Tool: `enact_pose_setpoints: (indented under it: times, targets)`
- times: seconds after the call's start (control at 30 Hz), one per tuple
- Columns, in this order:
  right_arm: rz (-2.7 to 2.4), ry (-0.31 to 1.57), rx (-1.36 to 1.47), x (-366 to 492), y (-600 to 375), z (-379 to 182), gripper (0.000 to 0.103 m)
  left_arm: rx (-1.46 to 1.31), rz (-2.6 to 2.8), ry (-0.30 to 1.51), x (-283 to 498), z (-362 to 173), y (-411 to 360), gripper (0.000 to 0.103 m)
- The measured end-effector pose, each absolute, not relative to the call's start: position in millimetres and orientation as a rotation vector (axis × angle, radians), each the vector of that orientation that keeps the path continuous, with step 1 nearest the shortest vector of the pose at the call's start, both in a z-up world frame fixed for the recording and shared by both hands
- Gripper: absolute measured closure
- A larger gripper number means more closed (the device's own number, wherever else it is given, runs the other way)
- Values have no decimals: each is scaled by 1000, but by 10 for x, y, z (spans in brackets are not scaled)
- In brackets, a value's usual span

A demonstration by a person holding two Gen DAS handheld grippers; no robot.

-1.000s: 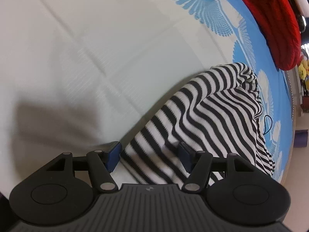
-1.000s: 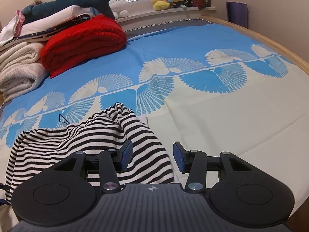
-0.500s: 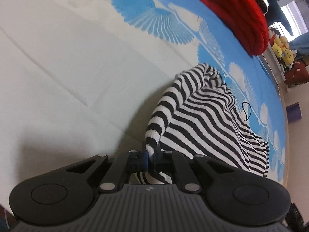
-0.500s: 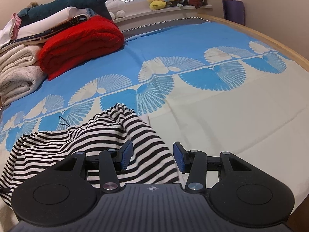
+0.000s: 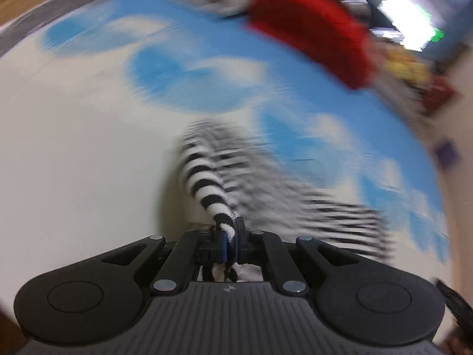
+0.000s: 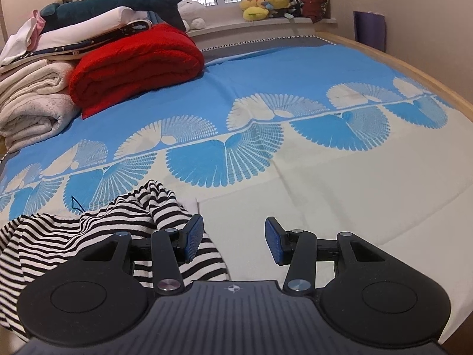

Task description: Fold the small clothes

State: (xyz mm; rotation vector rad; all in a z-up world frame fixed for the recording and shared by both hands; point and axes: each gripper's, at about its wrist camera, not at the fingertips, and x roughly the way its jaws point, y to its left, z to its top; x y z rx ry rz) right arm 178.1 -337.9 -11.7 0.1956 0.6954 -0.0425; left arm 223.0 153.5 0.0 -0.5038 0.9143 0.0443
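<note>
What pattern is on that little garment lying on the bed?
The garment has narrow black and white stripes, sharpest in the right wrist view.

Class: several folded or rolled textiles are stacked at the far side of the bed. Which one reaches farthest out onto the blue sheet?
The red blanket: its bright red roll juts farthest out onto the blue sheet, while the cream towels and the white bedding sit further left.

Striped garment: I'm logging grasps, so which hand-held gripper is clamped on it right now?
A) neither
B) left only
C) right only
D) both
B: the left hand-held gripper pinches the striped garment, while the right hand-held gripper stands open and empty.
</note>
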Motion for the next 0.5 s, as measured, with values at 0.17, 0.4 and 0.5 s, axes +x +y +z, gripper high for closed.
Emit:
enact_pose_setpoints:
  times: [0.17,0.4,0.5]
  targets:
    - [-46,662,236,1694,-3575,-43,55,-502,-335,823,2338,223,284,99]
    - [-74,628,293,1672,-3838,26,55,-458,-655,1073,2512,-374,-1318,96]
    - [-69,641,330,1745,-3886,2,55,-438,-651,1163,2595,-459,-1332,73]
